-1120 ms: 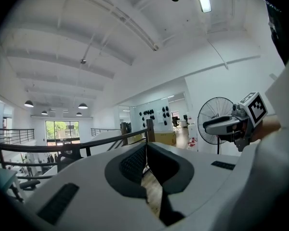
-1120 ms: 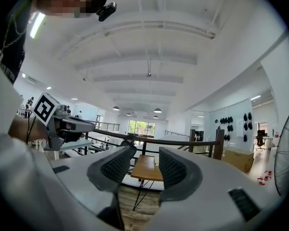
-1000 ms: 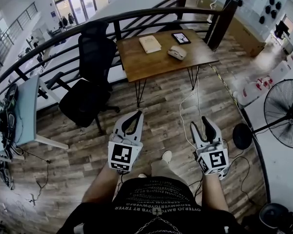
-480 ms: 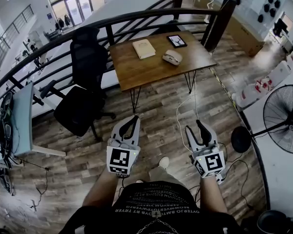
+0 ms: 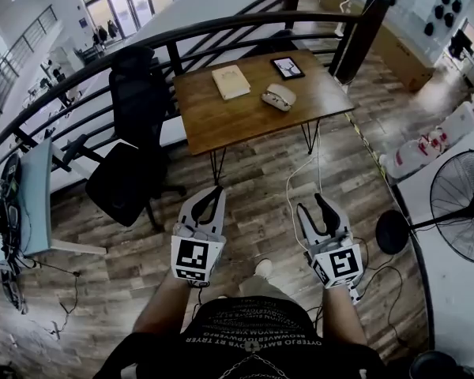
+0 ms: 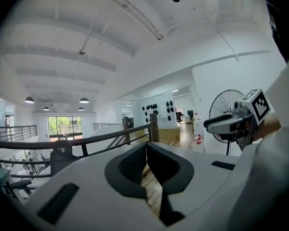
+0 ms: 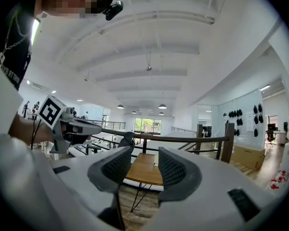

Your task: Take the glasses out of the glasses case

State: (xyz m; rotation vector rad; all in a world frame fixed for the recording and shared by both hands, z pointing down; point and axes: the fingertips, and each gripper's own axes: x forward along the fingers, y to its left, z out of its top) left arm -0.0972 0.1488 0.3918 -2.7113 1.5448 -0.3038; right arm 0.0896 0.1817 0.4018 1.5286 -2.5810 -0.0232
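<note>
Showing glasses case (image 5: 279, 96) on the table (image 5: 221, 121), probably light, rigid, slick: grip its long sides. Left gripper (image 5: 215, 193) jaws together, right gripper (image 5: 311, 204) jaws apart, both empty.

Left gripper (image 5: 209, 204) and right gripper (image 5: 312, 208) hang over the floor (image 5: 257, 188), well apart from the worktop (image 5: 245, 115) bearing glasses case (image 5: 278, 96) and book (image 5: 231, 81).

Office; desk (image 5: 245, 117), swivel chair (image 5: 130, 176), mezz. railing (image 5: 221, 24)

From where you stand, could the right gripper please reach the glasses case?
Probably not yet. The right gripper, jaws apart, is over the floor, well short of the table where the glasses case lies. Nothing blocks the way; stepping closer should do.
</note>
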